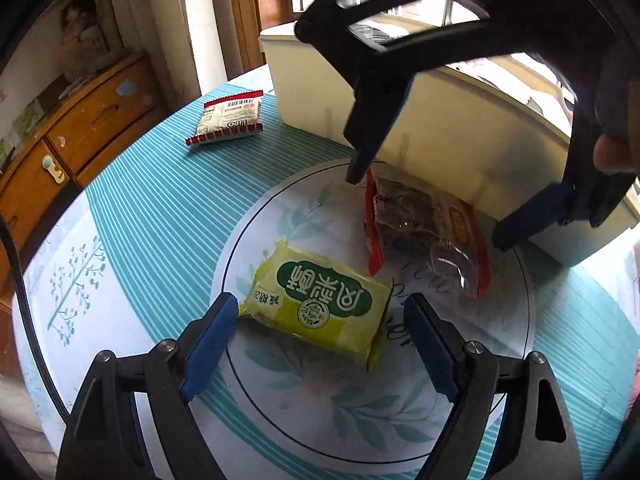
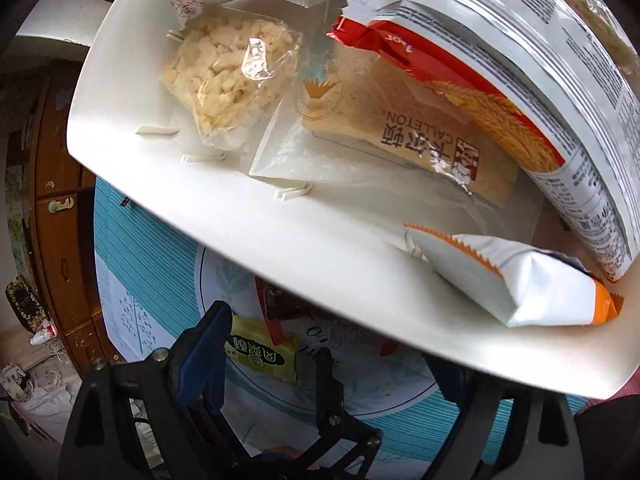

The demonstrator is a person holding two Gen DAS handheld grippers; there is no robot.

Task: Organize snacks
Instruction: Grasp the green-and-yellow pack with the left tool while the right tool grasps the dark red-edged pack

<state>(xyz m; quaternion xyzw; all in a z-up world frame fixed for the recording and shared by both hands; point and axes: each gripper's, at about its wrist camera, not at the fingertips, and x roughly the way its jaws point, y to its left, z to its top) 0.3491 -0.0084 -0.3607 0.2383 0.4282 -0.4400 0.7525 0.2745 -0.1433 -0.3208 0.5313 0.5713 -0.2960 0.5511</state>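
Note:
A green snack packet [image 1: 320,304] lies flat on the table, just ahead of and between the blue pads of my open left gripper [image 1: 320,340]; the pads do not touch it. Beyond it lies a red and clear packet [image 1: 428,232] against the white bin [image 1: 440,120]. My right gripper [image 1: 428,208] hangs open over that packet, one finger on each side. In the right wrist view my right gripper [image 2: 324,336] is open and holds nothing. The green packet [image 2: 264,356] and the red packet [image 2: 288,304] lie below the bin's rim [image 2: 280,248].
A red and white packet [image 1: 226,120] lies at the table's far left. The bin holds several snacks, among them a clear bag of pale pieces [image 2: 228,76] and a white and orange packet [image 2: 516,280]. A wooden cabinet [image 1: 80,128] stands past the table edge.

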